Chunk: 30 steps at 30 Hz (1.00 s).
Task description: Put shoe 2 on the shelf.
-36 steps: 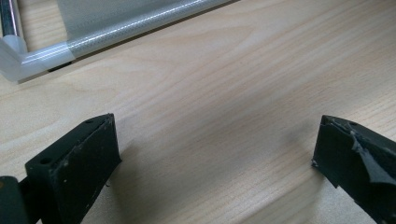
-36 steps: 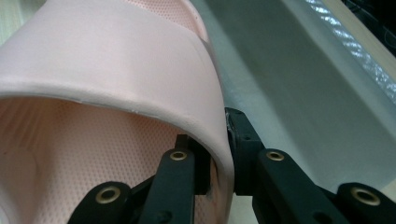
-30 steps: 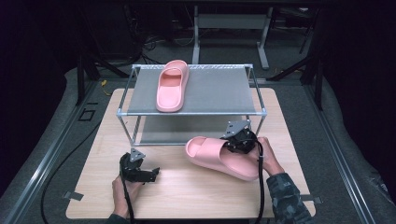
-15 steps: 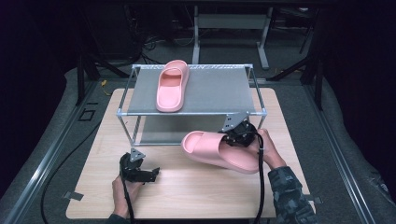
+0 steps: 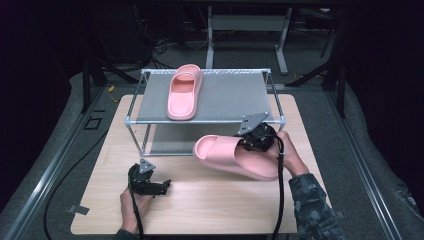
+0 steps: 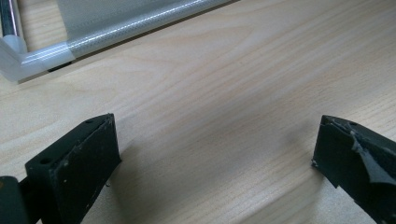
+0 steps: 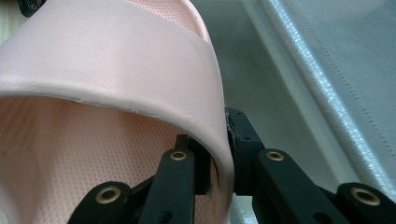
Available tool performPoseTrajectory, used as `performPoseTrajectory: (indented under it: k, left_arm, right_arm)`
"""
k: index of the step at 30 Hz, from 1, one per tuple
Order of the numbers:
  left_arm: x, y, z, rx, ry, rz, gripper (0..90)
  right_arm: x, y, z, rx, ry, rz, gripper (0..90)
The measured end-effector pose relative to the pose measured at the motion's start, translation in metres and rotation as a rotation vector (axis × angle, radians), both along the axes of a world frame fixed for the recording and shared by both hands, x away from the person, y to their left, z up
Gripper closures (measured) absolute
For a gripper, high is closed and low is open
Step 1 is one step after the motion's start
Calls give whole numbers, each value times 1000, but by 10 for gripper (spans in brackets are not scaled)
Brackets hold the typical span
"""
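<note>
Though unlabelled, pink slipper [image 5: 235,156] hangs in right gripper [image 5: 248,143] jaws

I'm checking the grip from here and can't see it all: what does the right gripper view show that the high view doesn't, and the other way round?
Right gripper view: the jaws pinch the strap wall of the held slipper, one inside, one outside.

High view: the second slipper lying on the rack, the left gripper open over the table, and the right gripper holding its slipper tilted off the table.

Both: the held pink slipper and the rack's edge.
</note>
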<state>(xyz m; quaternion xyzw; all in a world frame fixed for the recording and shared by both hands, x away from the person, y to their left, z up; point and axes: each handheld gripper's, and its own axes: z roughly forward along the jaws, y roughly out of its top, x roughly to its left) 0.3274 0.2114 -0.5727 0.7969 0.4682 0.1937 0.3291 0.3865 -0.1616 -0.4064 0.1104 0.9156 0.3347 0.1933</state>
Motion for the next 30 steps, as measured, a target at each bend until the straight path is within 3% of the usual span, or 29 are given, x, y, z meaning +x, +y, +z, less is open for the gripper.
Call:
performPoseTrajectory:
  k: [15, 29, 30]
  left_arm:
    - [0, 0, 0, 0, 0, 0, 2]
    - [0, 0, 0, 0, 0, 0, 2]
    - [0, 0, 0, 0, 0, 0, 2]
  right_arm:
    - [-1, 2, 31, 23, -13, 18, 818]
    - [8, 3, 57, 45, -58, -79, 819]
    - [10, 1, 61, 33, -55, -113, 820]
